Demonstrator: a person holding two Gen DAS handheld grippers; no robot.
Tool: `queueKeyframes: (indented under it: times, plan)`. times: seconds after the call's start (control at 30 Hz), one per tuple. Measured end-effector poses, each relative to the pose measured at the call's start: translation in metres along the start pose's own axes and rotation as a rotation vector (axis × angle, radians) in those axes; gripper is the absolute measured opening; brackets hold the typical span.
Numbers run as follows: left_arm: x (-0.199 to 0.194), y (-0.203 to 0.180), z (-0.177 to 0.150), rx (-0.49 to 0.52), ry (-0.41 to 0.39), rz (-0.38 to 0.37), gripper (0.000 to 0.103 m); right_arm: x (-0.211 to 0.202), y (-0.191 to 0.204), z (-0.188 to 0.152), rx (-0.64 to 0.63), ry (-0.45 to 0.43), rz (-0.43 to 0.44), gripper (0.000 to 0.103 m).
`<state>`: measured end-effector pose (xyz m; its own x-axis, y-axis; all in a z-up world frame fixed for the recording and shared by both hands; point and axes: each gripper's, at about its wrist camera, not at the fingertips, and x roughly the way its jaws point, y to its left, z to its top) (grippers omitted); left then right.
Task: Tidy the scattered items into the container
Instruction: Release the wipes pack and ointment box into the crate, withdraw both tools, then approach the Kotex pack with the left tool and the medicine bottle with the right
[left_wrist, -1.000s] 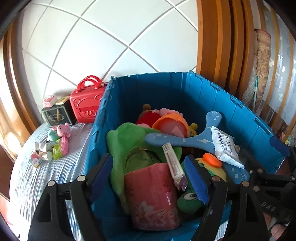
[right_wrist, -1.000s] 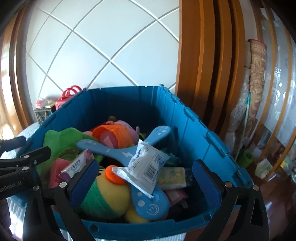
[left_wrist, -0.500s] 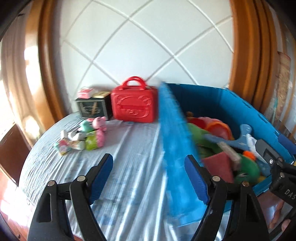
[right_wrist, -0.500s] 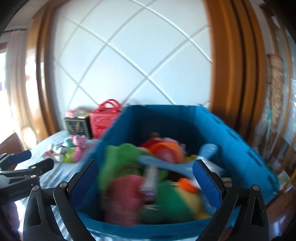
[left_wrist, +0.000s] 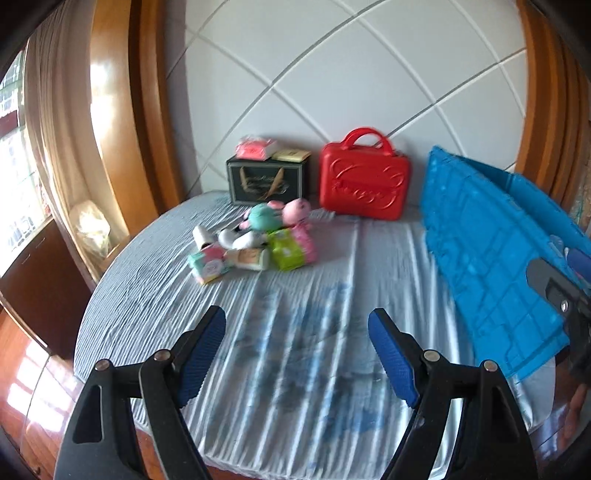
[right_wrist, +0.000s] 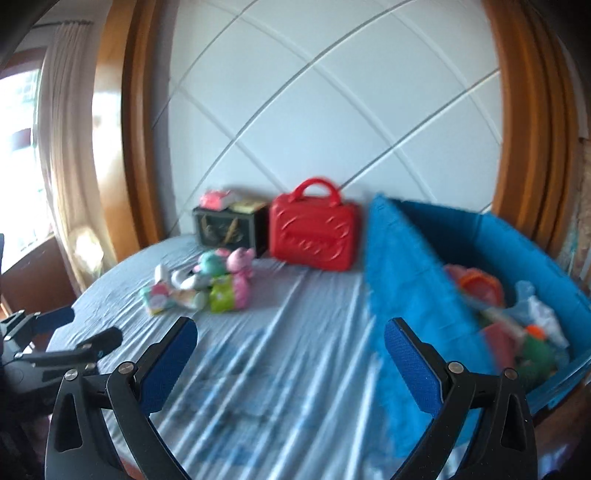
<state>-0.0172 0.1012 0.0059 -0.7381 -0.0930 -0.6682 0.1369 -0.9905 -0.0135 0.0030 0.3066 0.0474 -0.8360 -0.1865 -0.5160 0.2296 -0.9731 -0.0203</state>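
Both tools are released and grasp nothing: the left tool (left_wrist: 297, 347) and the right tool (right_wrist: 290, 354) hang with jaws spread wide above the striped blue sheet of the bed (left_wrist: 303, 369). The scattered items (left_wrist: 255, 242), a cluster of small plush toys and packets, lie together on the sheet near the headboard, just in front of a dark box (left_wrist: 266, 182) and beside a red case (left_wrist: 364, 184). The blue container (right_wrist: 424, 295) stands well apart to the right, already holding toys (right_wrist: 517, 317), though blur hides their detail.
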Motion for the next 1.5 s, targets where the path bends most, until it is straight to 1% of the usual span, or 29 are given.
queueKeyframes:
  times: [0.07, 0.13, 0.23, 0.4, 0.5, 0.57, 0.63, 0.7, 0.8, 0.87, 0.97, 1.1, 1.27, 1.4, 1.5]
  plan:
    - [0.012, 0.013, 0.000, 0.006, 0.022, -0.018, 0.079, 0.013, 0.017, 0.000, -0.011, 0.034, 0.000, 0.103]
    - [0.027, 0.025, 0.003, 0.001, 0.034, -0.008, 0.079, 0.030, 0.032, 0.003, -0.024, 0.060, 0.001, 0.103]
    - [0.054, 0.040, 0.009, -0.018, 0.064, 0.004, 0.079, 0.060, 0.047, 0.007, -0.047, 0.082, 0.039, 0.103]
    - [0.105, 0.073, 0.015, -0.018, 0.124, 0.078, 0.079, 0.121, 0.060, 0.011, -0.042, 0.129, 0.112, 0.103]
    - [0.134, 0.101, 0.016, -0.059, 0.158, 0.128, 0.079, 0.160, 0.073, 0.009, -0.041, 0.189, 0.155, 0.103]
    - [0.150, 0.118, 0.016, -0.090, 0.190, 0.132, 0.079, 0.190, 0.085, 0.006, -0.044, 0.253, 0.181, 0.103]
    - [0.167, 0.135, 0.019, -0.106, 0.211, 0.124, 0.079, 0.210, 0.097, 0.004, -0.053, 0.280, 0.198, 0.103]
    - [0.185, 0.151, 0.022, -0.100, 0.231, 0.141, 0.079, 0.230, 0.110, 0.002, -0.055, 0.305, 0.206, 0.103]
    - [0.210, 0.171, 0.028, -0.078, 0.247, 0.136, 0.079, 0.253, 0.128, 0.001, -0.053, 0.334, 0.235, 0.103]
    - [0.232, 0.184, 0.034, -0.060, 0.260, 0.125, 0.079, 0.274, 0.143, 0.001, -0.059, 0.354, 0.223, 0.103]
    - [0.266, 0.201, 0.044, -0.015, 0.280, 0.109, 0.079, 0.307, 0.162, 0.001, -0.032, 0.387, 0.201, 0.103]
    - [0.314, 0.216, 0.057, 0.058, 0.305, 0.067, 0.079, 0.340, 0.181, 0.003, -0.003, 0.405, 0.175, 0.103]
    - [0.362, 0.222, 0.070, 0.122, 0.323, 0.017, 0.079, 0.378, 0.197, 0.007, 0.004, 0.442, 0.119, 0.103]
    - [0.398, 0.219, 0.073, 0.157, 0.367, 0.011, 0.079, 0.403, 0.205, 0.010, -0.020, 0.473, 0.100, 0.103]
    - [0.419, 0.216, 0.071, 0.158, 0.393, 0.014, 0.079, 0.421, 0.208, 0.012, -0.038, 0.483, 0.101, 0.103]
